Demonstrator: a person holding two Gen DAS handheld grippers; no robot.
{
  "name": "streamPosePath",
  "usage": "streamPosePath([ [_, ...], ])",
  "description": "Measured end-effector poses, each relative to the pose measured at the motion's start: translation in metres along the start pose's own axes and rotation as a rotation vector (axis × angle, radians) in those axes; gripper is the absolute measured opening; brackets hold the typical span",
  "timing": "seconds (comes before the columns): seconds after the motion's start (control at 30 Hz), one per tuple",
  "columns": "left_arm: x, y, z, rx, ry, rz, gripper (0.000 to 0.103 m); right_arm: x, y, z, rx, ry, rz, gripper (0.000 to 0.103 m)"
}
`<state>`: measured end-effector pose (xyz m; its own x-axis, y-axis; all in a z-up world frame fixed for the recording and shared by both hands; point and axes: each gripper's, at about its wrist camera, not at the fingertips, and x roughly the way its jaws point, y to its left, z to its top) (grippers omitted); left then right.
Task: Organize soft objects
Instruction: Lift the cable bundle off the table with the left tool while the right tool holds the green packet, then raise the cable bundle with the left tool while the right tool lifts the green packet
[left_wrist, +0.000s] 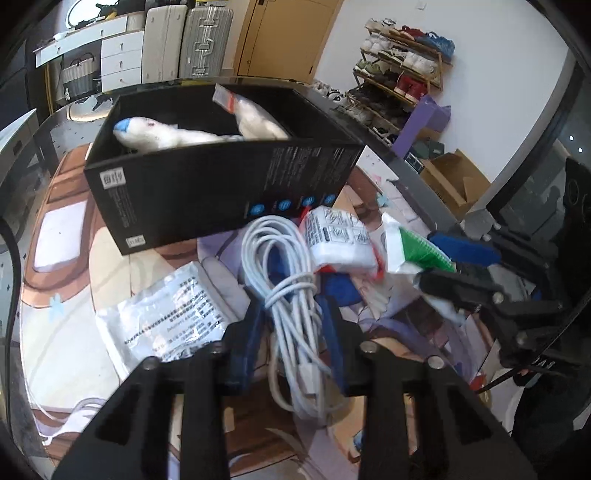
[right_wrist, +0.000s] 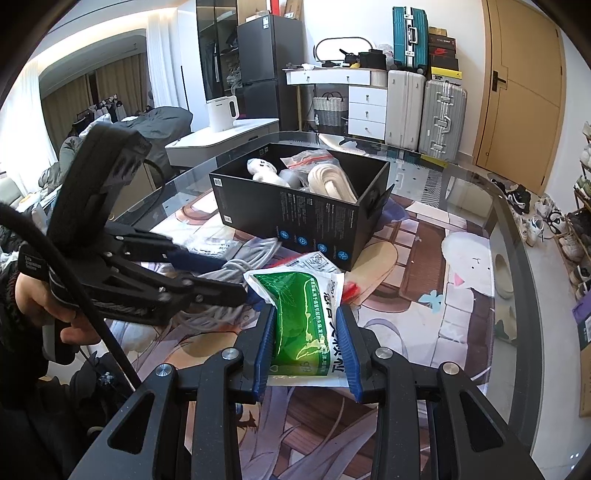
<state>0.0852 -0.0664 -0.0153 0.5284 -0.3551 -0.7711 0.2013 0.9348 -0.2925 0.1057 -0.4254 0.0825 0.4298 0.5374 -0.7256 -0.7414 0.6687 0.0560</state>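
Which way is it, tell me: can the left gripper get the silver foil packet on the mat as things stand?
Probably not yet. The left gripper has its jaws closed on the white cable bundle, so it is occupied. The silver foil packet lies uncovered just to its left on the mat, with nothing between them.

The box (right_wrist: 295, 218) is black with small blue round marks and white print. Before it lie a white coiled cable (left_wrist: 291, 295), a green-and-white packet (right_wrist: 303, 321), and a silvery pouch (left_wrist: 170, 314) printed in black.

Glossy plastic packet (right_wrist: 306, 317), matt cardboard box (right_wrist: 295, 218)
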Motion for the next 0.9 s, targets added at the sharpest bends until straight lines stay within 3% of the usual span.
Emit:
streamPosePath([
  [0.2,-0.007,0.000,-0.005,0.030,-0.018,0.009,0.029,-0.001,0.001,0.000,-0.001,-0.001,0.001,0.033],
  [0.47,-0.024,0.012,-0.009,0.027,-0.051,0.009,0.014,-0.001,0.007,0.003,-0.015,-0.006,0.003,0.033],
  [0.73,-0.021,0.009,-0.009,0.044,-0.043,0.019,0.015,0.000,0.012,0.004,-0.027,0.002,0.007,0.033],
  [0.9,-0.015,0.005,-0.007,0.046,-0.039,0.030,0.022,0.000,0.011,0.003,-0.023,0.004,0.006,0.033],
])
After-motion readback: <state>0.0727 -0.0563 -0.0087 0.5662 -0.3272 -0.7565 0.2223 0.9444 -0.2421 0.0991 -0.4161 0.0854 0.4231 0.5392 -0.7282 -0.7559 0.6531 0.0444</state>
